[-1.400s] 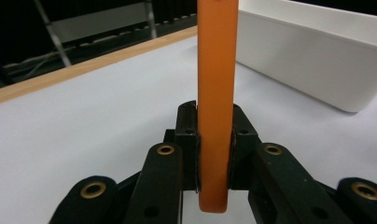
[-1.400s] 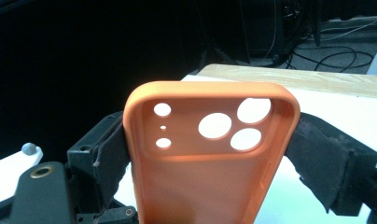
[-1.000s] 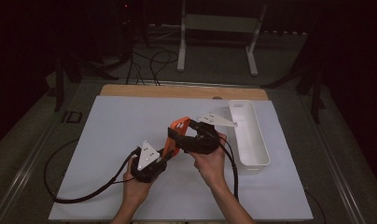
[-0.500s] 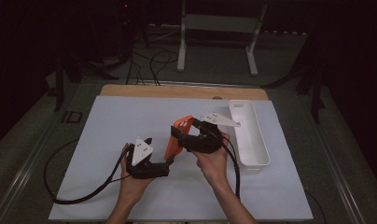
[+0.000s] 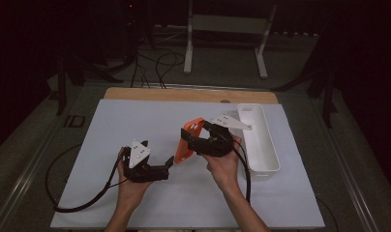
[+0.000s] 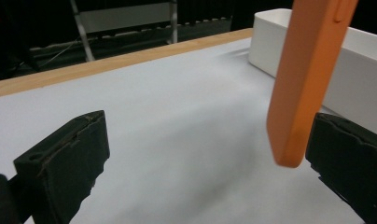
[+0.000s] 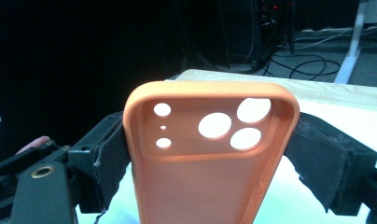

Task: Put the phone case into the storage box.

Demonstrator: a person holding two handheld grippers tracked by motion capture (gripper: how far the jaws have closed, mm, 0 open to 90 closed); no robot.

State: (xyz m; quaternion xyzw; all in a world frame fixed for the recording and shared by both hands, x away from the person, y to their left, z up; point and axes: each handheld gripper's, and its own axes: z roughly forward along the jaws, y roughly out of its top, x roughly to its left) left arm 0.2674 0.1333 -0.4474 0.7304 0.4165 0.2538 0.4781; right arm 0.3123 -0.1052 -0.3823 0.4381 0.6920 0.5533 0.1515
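Left gripper (image 5: 170,163): its jaws have just been opening and now stand wide, with nothing pressed between them. In the left gripper view the bottom tip of the case hangs just beside the right-hand jaw, not touching.

Left hand (image 5: 131,186): low on the white mat (image 5: 135,125), with lots of bare mat on its left and in front of it.

Phone case (image 5: 189,140): orange and soft looking, held up off the mat, standing tall and tipped a little. It sits between the two grippers, near the middle of the mat.

Right gripper (image 7: 210,140): closed on the case. Its two black pads squeeze the long sides near the camera holes, as the right gripper view shows.

Step now: I think the case has been passed to the right gripper, which now carries it alone.

Doing it well: keep the squeeze soft and even, because a bendy case could fold or pop out. Pull the left gripper back and away first, so it does not bump the bottom tip.

White tray (image 5: 259,140): long and open on top, just to the right of the right hand (image 5: 226,166). It looks like the likely drop spot.

Edges: lift over the tray's near wall, not into it. The wooden table edge (image 5: 184,94) is far at the back. The mat's right edge is just past the tray, so there is little room there.
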